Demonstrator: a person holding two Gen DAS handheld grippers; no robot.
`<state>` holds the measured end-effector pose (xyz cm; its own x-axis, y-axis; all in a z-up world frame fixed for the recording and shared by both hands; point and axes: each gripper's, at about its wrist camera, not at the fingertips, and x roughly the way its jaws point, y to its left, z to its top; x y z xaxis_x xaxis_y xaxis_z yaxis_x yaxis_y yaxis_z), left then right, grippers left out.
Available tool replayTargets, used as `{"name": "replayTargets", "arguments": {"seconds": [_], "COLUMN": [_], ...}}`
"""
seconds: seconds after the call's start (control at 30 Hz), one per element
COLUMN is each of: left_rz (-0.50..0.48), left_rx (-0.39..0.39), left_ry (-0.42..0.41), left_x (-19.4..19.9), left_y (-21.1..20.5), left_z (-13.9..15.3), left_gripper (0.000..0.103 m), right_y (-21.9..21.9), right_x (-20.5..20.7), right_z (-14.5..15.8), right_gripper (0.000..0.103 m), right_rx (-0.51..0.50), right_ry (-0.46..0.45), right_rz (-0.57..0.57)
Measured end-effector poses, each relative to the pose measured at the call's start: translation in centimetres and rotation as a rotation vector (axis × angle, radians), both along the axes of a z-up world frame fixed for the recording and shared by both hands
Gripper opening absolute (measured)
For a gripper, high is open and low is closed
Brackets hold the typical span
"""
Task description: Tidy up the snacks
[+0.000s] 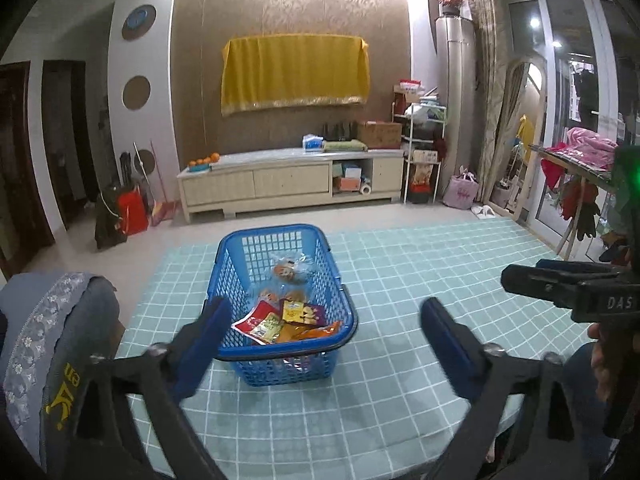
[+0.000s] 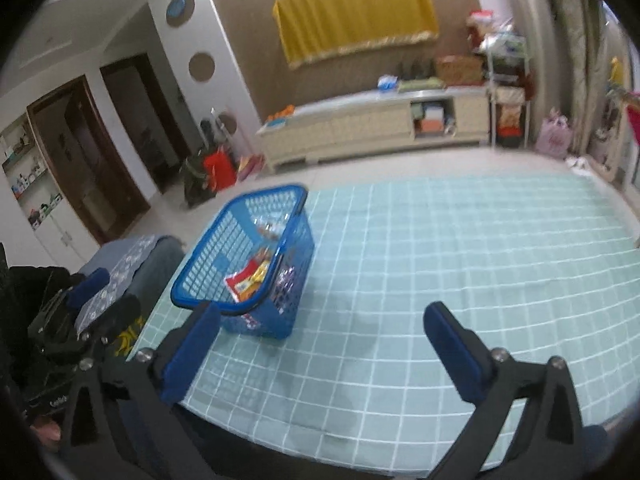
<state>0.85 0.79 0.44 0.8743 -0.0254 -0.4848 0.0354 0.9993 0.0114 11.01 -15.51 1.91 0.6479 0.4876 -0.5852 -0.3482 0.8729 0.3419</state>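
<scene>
Mint-green checked cloth covers the table, which stands in a living room with a cream TV cabinet against the far wall.

Near the table's left side sits a blue plastic basket of open lattice, and the snack packets are already heaped at its near end: a red pouch, yellow and orange sachets, and a purple one partly under them. Further back in the basket lie clear-wrapped pieces that look like small baked goods. No snacks show loose on the cloth in either view.

I judge the packets light, thin and crinkly, with slick film that could slide between pads; a pinch across a sealed edge or a flat corner should hold better than squeezing the filled middle, which may crush what is inside. The clear-wrapped pieces seem softest and want the gentlest grip. The basket itself looks stiff and light; its dark handle, folded down along the rim, would be the place to take it.

The left tool hovers before the basket's near end, jaws spread wide and holding nothing. The right tool hangs further right over bare cloth, likewise spread and empty. A grey embroidered cover drapes over something at the table's left edge.
</scene>
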Motion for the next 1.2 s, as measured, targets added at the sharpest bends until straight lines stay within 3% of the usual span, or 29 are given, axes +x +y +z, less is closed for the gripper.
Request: {"name": "replayTargets", "arguments": {"seconds": [0.23, 0.43, 1.2], "left_rz": [0.002, 0.0, -0.013], "left_rx": [0.016, 0.003, -0.028], "left_ry": [-0.053, -0.04, -0.019], "left_x": [-2.0, -2.1, -2.5], "left_y": [-1.2, -1.6, -1.3], "left_z": [1.4, 1.4, 0.8], "left_gripper": [0.103, 0.103, 0.103], "right_y": [0.0, 0.1, 0.9], "right_x": [-4.3, -6.5, -6.7], "right_z": [1.9, 3.1, 2.3], "right_gripper": [0.103, 0.103, 0.103], "right_rx": [-0.076, -0.13, -0.164], "right_ry": [-0.129, -0.223, -0.199], "right_rz": [-0.088, -0.128, -0.057]}}
